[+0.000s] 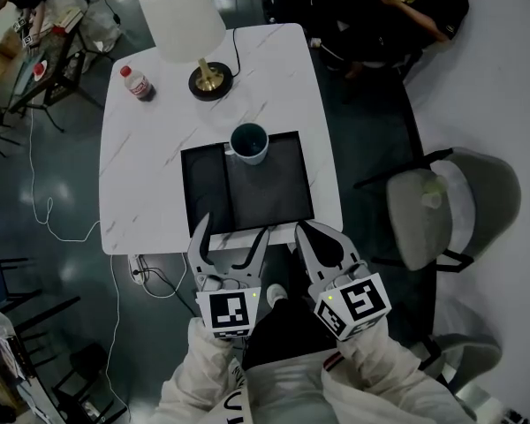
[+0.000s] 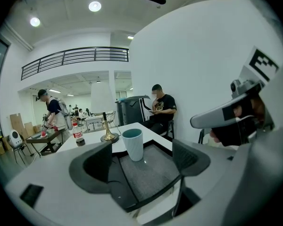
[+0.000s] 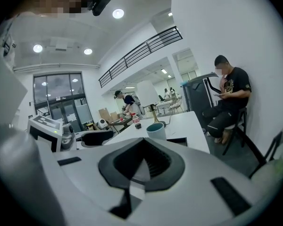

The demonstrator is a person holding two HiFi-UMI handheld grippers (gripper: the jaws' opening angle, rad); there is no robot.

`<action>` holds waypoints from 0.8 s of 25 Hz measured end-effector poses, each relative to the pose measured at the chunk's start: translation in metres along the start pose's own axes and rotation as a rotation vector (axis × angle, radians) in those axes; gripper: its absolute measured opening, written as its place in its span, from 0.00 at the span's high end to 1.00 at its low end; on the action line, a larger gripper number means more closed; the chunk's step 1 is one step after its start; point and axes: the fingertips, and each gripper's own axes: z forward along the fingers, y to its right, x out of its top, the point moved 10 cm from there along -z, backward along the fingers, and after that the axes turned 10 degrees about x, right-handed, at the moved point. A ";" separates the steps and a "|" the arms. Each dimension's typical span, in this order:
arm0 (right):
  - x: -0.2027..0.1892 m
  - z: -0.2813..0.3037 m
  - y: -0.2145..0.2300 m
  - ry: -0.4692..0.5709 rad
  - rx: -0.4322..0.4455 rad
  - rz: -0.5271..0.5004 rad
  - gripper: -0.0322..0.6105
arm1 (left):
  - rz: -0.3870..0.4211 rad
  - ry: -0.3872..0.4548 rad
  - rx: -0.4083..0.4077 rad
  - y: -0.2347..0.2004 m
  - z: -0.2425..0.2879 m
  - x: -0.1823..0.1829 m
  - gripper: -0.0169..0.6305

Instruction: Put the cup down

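Looking down, head view: cup (image 1: pixel 249 142) upright at far edge of dark tray (image 1: pixel 283 197) on white table (image 1: pixel 155 162); left gripper (image 1: pixel 233 230) and right gripper (image 1: pixel 314 233) just off the near edge | left gripper view: fingers apart, empty; cup (image 2: pixel 133 144) stands beyond on tray | right gripper view: fingers together, nothing between; cup (image 3: pixel 156 130) far ahead.
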 end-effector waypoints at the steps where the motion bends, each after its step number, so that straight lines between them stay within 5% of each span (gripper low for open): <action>1: 0.001 -0.002 -0.003 0.003 0.000 -0.002 0.94 | 0.001 0.003 -0.002 0.000 -0.003 0.001 0.34; 20: 0.020 -0.049 -0.058 -0.008 0.005 -0.053 0.94 | -0.014 0.024 -0.009 -0.001 -0.078 0.022 0.38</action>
